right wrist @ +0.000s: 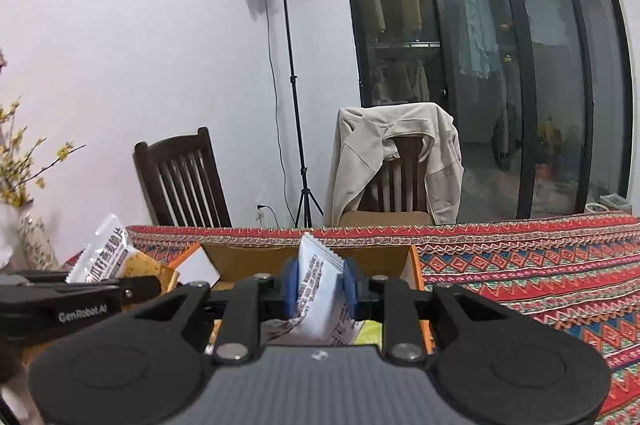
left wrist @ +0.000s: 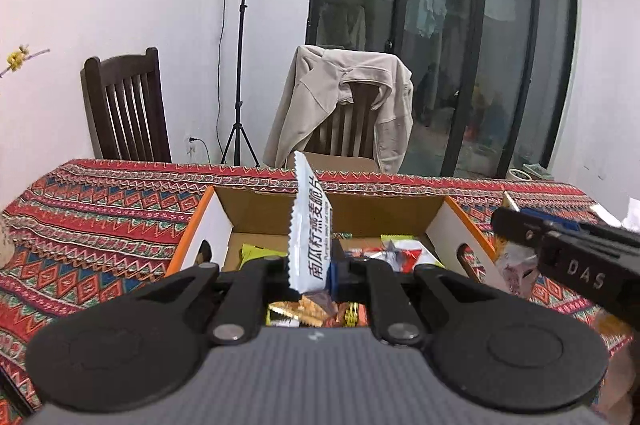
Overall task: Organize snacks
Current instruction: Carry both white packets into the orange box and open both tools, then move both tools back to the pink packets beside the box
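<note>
The left hand-held gripper [left wrist: 310, 275] was clamped tight on a white snack packet [left wrist: 310, 225], which stood nearly upright between its pads, its serrated top edge rising past the far rim of the cardboard box [left wrist: 240, 209]. The right hand-held gripper [right wrist: 320, 289] was closed on a second white packet [right wrist: 318, 289], pinched between blue pads [right wrist: 291, 285] with its crumpled lower end hanging below. Both hovered over the open, orange-edged box, where more wrapped snacks [left wrist: 400, 251] lay loose on the bottom. In the left view the right tool reached in from the box's right wall; the two stood near each other but apart. The box sat on a bench under a patterned red cloth [right wrist: 540, 265], with bare cloth on both sides. Beyond the far edge stood two wooden chairs [left wrist: 128, 105], one draped with a beige jacket [left wrist: 352, 97].
</note>
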Tool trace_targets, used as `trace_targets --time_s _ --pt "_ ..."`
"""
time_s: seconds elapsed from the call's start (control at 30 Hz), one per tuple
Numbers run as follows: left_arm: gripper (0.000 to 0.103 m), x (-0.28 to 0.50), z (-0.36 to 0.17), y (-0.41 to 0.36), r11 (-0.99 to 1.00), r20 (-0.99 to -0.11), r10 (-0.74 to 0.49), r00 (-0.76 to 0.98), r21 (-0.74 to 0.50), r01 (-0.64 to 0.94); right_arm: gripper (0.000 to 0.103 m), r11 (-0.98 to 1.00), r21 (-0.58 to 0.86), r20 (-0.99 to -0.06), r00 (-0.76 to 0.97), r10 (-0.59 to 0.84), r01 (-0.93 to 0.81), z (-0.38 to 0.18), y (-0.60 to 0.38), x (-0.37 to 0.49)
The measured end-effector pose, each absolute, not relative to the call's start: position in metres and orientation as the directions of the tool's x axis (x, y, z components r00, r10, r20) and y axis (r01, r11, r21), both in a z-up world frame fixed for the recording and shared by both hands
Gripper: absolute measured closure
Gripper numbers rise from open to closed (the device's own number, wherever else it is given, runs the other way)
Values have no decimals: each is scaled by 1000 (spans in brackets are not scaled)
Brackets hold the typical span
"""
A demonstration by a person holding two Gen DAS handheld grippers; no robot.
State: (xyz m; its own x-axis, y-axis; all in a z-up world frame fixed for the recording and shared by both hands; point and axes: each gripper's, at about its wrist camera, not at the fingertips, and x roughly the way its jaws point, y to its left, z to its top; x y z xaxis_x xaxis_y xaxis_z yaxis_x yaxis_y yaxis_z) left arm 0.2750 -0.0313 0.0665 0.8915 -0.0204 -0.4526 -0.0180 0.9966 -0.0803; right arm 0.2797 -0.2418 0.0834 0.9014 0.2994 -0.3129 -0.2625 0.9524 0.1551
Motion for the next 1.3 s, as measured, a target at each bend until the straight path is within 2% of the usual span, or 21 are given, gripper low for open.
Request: trace_targets --time_s 0.17,0.63,0.67,0.7,0.73,0.77,0.8,0.83,0.87,0.9,0.93,0.97,1.03,1.3 --pt "91 298 54 -26 995 -458 -3 889 -92 -44 80 955 178 -328 900 285 -237 65 -235 308" --pt "89 316 22 -8 993 -496 1 868 -103 -60 80 964 127 -400 878 264 -233 28 -226 335" --pt "86 316 22 -7 992 -499 4 866 -104 -64 79 964 127 -405 875 265 -233 27 -225 336" --pt "77 316 21 -6 992 -501 4 865 -109 -68 78 964 128 -410 872 267 -234 27 -225 336" --pt "58 316 21 -5 991 -501 7 865 -114 -74 78 964 132 -413 872 264 -230 26 -226 336" --pt "46 315 22 -3 989 -495 20 869 -118 -90 73 964 136 -413 872 263 -227 26 -227 337" --pt "26 314 22 -1 988 -485 33 874 -118 -103 68 963 142 -416 869 266 -227 26 -229 337" --pt "11 312 24 1 987 -470 49 881 -114 -116 52 963 147 -417 869 267 -226 26 -230 338" --pt "4 310 25 2 986 -458 61 887 -110 -124 33 963 150 -416 870 266 -223 27 -231 339" --pt "0 308 27 2 986 -444 65 894 -111 -128 24 964 151 -414 871 264 -220 26 -231 338" --pt "0 306 28 3 985 -429 72 900 -113 -133 10 964 152 -411 873 261 -217 26 -232 338" --pt "0 305 29 3 985 -424 79 902 -109 -137 3 964 152 -406 876 262 -218 26 -233 337" --pt "0 304 31 3 985 -421 83 903 -105 -140 0 964 153 -409 874 262 -218 26 -234 338" --pt "0 303 37 2 984 -409 85 908 -107 -140 0 967 141 -406 879 251 -211 27 -233 335"
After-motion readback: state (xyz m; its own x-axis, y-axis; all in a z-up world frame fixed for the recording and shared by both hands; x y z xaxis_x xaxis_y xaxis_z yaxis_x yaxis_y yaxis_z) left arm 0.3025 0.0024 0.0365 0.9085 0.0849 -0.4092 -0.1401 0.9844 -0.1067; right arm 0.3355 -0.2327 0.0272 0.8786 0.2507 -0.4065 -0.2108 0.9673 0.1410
